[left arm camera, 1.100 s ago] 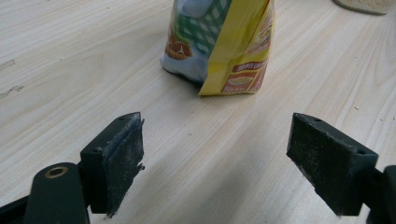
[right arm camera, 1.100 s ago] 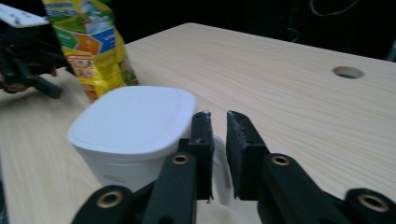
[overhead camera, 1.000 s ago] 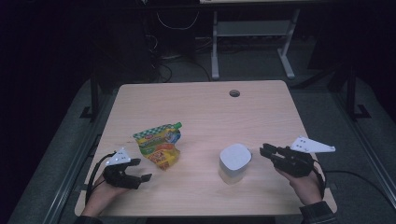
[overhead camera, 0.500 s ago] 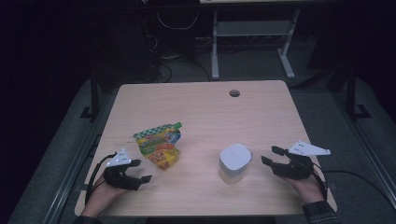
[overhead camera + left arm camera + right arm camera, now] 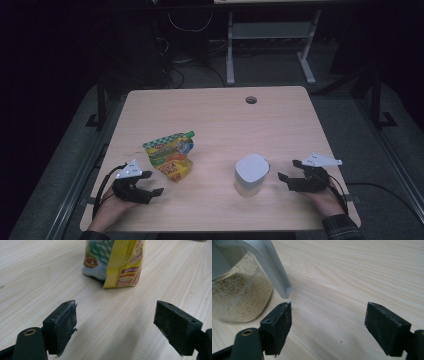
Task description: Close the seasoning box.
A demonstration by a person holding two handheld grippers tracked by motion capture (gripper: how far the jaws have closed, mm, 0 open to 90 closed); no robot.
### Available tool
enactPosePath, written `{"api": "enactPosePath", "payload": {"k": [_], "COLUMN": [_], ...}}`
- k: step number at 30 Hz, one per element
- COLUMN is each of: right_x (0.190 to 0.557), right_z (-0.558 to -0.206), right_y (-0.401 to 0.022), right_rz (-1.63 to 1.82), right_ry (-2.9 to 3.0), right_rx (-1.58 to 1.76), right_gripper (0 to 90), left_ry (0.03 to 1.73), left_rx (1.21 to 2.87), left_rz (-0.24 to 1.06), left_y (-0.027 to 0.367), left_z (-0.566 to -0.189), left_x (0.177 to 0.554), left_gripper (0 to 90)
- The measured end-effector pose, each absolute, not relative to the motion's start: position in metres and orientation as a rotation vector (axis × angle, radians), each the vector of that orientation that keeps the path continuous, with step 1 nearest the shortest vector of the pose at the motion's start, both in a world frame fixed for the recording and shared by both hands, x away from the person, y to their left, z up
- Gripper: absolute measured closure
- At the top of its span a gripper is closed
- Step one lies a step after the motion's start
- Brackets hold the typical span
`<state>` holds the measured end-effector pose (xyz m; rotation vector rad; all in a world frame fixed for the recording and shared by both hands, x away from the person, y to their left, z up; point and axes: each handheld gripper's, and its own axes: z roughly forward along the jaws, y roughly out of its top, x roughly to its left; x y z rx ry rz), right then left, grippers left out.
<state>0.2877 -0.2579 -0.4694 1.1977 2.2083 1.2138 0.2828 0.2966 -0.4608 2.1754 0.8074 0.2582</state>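
Beside the spread right gripper (image 5: 328, 327), its view reveals the jar's (image 5: 239, 295) grainy contents.

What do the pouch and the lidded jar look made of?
Pouch: looks like glossy printed plastic film, going by its sheen and creases. Jar: clear glass or hard plastic, since the grainy contents show through. Its lid: matte pale plastic, probably.

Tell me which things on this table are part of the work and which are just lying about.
Part of the work:
- snack pouch, ahead of the open left gripper
- lidded glass jar, beside the open right gripper

Just there:
- cable hole in the table
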Motion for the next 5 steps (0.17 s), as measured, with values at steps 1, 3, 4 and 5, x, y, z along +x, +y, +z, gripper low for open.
{"api": "enactPosePath", "payload": {"k": [1, 3, 4, 5], "right_x": [0.2876, 0.2878, 0.288, 0.2881], "right_z": [-0.4693, -0.4696, -0.4697, -0.4699], "right_y": [-0.2579, -0.2583, -0.2584, -0.2585], "right_rz": [1.214, 1.213, 1.211, 1.209], "right_ry": [2.206, 2.205, 2.204, 2.204], "right_rx": [1.198, 1.194, 1.193, 1.19], "right_gripper": [20.3, 20.1, 20.0, 19.8], "left_ry": [0.807, 0.807, 0.807, 0.807], "left_rx": [2.175, 2.171, 2.173, 2.173], "left_rz": [0.258, 0.258, 0.26, 0.26], "left_y": [0.2965, 0.2962, 0.2962, 0.2962], "left_z": [-0.4608, -0.4606, -0.4605, -0.4605], "left_x": [0.2829, 0.2829, 0.2829, 0.2829], "left_gripper": [18.0, 18.0, 18.0, 18.0]}}
